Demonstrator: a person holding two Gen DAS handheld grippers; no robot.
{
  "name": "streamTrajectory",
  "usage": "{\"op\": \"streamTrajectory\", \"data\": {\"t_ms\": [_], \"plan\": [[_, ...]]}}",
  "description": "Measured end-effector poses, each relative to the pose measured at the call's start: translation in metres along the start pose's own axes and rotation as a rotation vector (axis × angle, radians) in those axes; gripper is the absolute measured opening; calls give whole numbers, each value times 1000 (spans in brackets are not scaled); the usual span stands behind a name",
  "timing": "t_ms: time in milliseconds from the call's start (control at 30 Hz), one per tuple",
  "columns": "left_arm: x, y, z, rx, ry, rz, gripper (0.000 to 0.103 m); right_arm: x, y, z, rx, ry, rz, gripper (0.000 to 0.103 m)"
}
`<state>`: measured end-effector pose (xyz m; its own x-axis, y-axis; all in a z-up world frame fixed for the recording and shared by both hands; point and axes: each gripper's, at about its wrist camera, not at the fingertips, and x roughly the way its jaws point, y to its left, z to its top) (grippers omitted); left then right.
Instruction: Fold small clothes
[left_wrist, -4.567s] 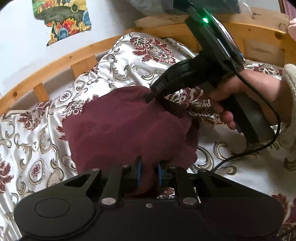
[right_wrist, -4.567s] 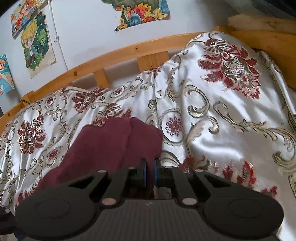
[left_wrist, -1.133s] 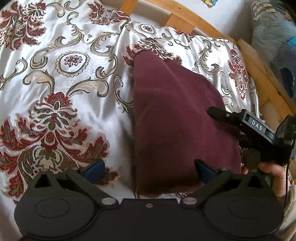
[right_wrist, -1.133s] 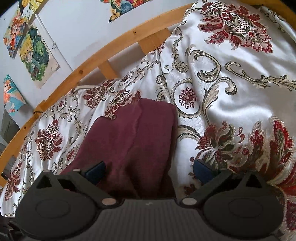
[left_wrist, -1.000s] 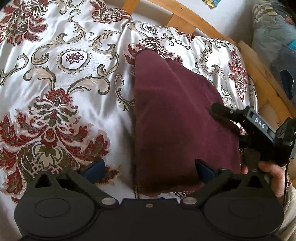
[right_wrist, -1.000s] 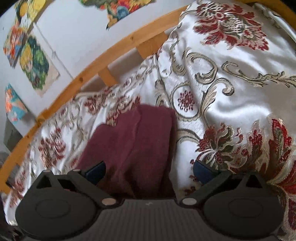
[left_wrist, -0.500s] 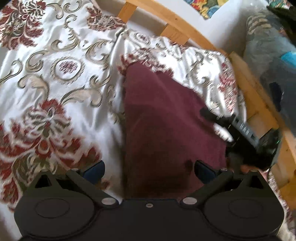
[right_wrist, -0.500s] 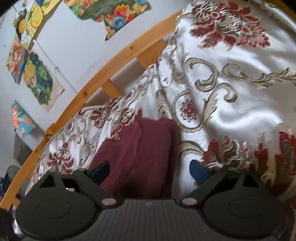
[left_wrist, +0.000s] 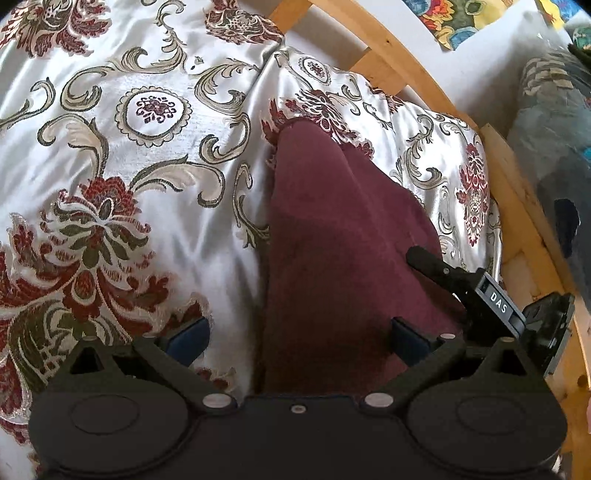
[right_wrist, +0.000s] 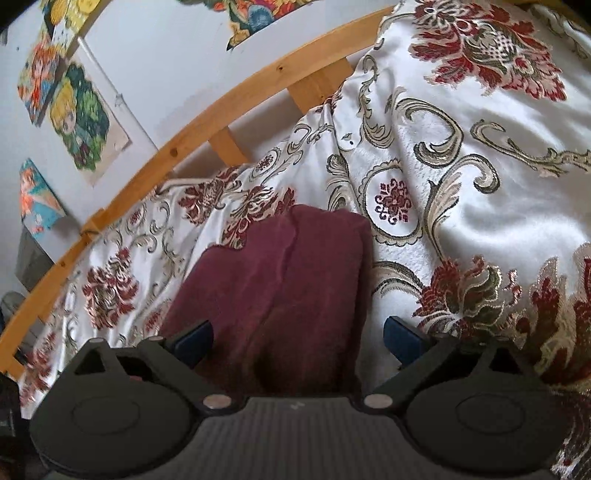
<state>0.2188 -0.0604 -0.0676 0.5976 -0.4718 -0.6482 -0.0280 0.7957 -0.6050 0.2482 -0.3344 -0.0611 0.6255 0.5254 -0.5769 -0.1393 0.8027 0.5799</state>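
Now | both jaws wide, empty | maroon garment (left_wrist: 332, 258) folded | right gripper (left_wrist: 480, 291) reads "DAS"

Wooden bed rail (right_wrist: 207, 122) against white wall (right_wrist: 155, 62); cartoon posters (right_wrist: 79, 122); floral satin bedspread (left_wrist: 110, 155).

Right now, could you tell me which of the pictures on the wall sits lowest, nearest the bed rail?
The small blue-and-orange picture, farthest left in the right wrist view. It hangs just above the wooden bed rail; the green-and-yellow figure picture and the others are higher up.
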Motion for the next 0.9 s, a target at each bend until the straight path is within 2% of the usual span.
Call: {"op": "streamTrajectory", "data": {"t_ms": [500,700,833,900], "plan": [[-2,-1,-2,11,-2,4,102,2,4,-2,-28,7,-24,100],[-2,-5,-3,49,27,-27,102,-1,0,-1,2,-16,-10,100],[2,-13,-1,97,57,-42,102,-1,-6,3,37,-46,3,92],[4,-17,0,119,66,-50,102,2,-10,7,48,-53,19,92]]}}
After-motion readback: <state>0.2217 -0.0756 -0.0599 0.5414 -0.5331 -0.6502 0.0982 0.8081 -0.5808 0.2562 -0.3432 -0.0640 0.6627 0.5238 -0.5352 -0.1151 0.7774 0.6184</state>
